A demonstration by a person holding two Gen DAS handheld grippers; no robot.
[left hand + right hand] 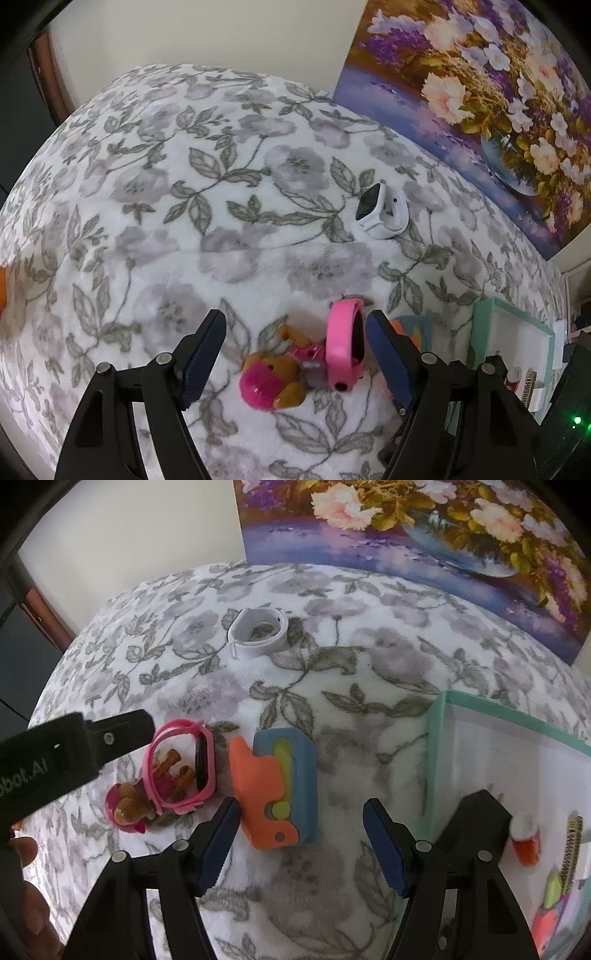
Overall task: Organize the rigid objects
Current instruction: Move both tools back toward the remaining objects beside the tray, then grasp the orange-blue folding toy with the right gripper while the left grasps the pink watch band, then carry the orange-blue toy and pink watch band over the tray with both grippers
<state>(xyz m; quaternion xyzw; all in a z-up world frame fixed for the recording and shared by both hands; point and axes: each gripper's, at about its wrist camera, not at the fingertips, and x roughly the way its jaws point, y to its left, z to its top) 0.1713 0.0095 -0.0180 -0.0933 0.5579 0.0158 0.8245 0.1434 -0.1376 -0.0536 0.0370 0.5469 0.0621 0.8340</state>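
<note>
The left claw [295, 354] is spread wide around a pink plastic watch [345, 347] standing on edge on a floral fleece blanket [184, 184], band touching its right finger. The right claw [299, 843], also spread, hovers farther off.

— What's under me?
— A white blanket [229, 192] with grey flowers and leaves.
— And behind it?
— I see a flower painting [424, 528] leaning on a cream wall [207, 33].

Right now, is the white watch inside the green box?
No, the white watch lies on the floral blanket, far from the green box.
</note>
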